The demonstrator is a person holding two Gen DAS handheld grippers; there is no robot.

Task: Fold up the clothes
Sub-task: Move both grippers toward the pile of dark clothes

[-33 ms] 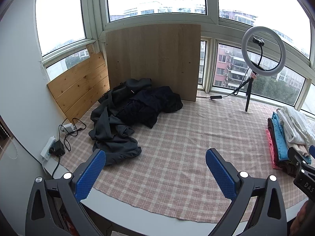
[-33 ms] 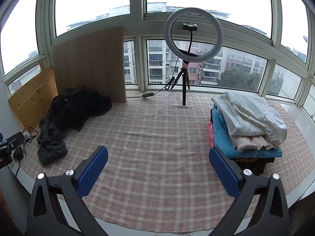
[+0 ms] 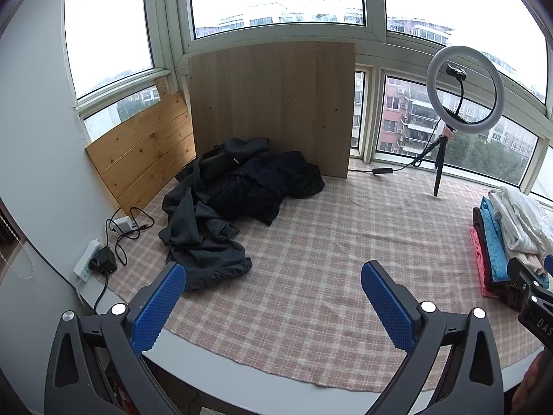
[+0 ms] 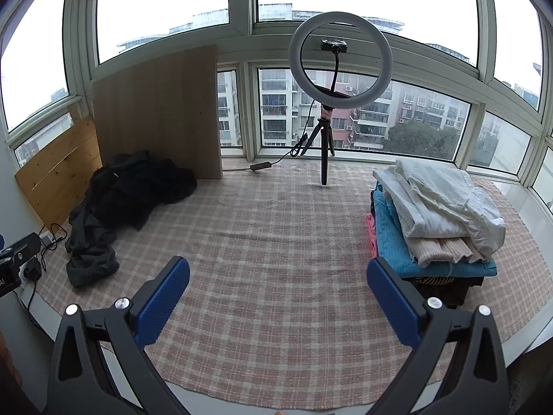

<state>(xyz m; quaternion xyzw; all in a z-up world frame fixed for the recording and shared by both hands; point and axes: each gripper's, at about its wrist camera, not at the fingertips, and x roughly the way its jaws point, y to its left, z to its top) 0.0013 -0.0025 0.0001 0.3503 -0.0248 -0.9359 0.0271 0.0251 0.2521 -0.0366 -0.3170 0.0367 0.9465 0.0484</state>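
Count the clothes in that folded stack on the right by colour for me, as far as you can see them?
Folded stack, layers visible in the right wrist view:
White: 1
Beige ribbed: 1
Blue: 1
Pink: 1
Dark, at the bottom: at least 1
Total: at least 5; the lower layers are too hidden to separate.

"DAS" on right claw point(image 3: 537, 314)
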